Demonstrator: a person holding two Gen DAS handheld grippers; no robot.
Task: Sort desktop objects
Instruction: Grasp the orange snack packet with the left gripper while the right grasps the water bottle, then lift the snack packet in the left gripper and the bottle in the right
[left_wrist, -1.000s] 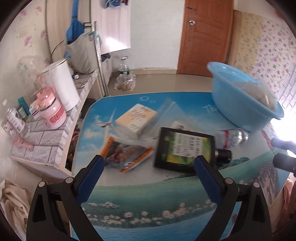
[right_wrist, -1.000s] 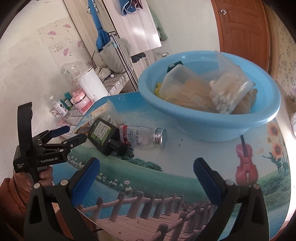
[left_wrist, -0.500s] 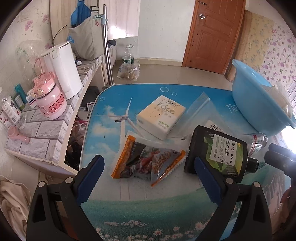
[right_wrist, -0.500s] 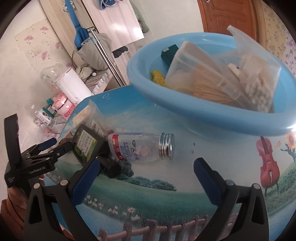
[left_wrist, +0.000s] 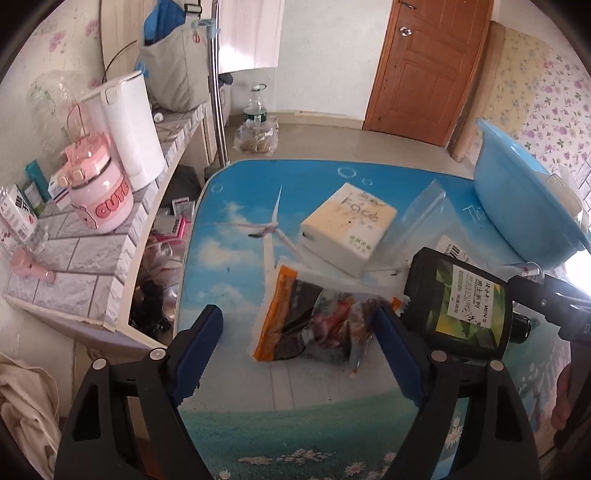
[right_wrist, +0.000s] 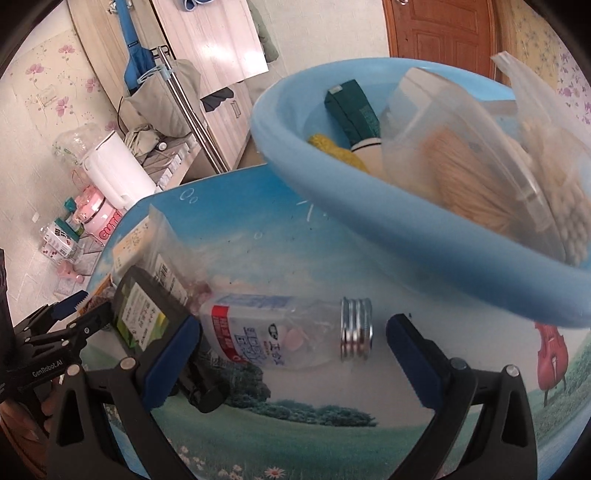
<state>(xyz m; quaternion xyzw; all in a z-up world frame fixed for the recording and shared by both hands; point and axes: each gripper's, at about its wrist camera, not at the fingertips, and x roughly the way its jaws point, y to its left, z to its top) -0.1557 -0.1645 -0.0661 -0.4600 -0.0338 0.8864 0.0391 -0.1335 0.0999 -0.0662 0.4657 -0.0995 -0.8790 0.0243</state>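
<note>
Partly sorted, by the look of it. Nearest, left claw (left_wrist: 297, 354) tilted steeply down over the snack packet (left_wrist: 314, 325), jaws closing around it but pads not yet pressing. Right claw (right_wrist: 291, 354) likewise angled down, jaws wide, straddling the clear bottle (right_wrist: 280, 332) lying on the desk (right_wrist: 295, 421) — nothing gripped. Beyond: black bottle (left_wrist: 461, 299), tissue pack (left_wrist: 347, 227), still loose on the desk. Farthest, blue basin (right_wrist: 369, 206) already holding several bagged items — four things left.

One basin (right_wrist: 388, 229), two bottles (right_wrist: 280, 336), one tissue pack (left_wrist: 347, 227), perhaps one snack packet (left_wrist: 314, 325)
</note>
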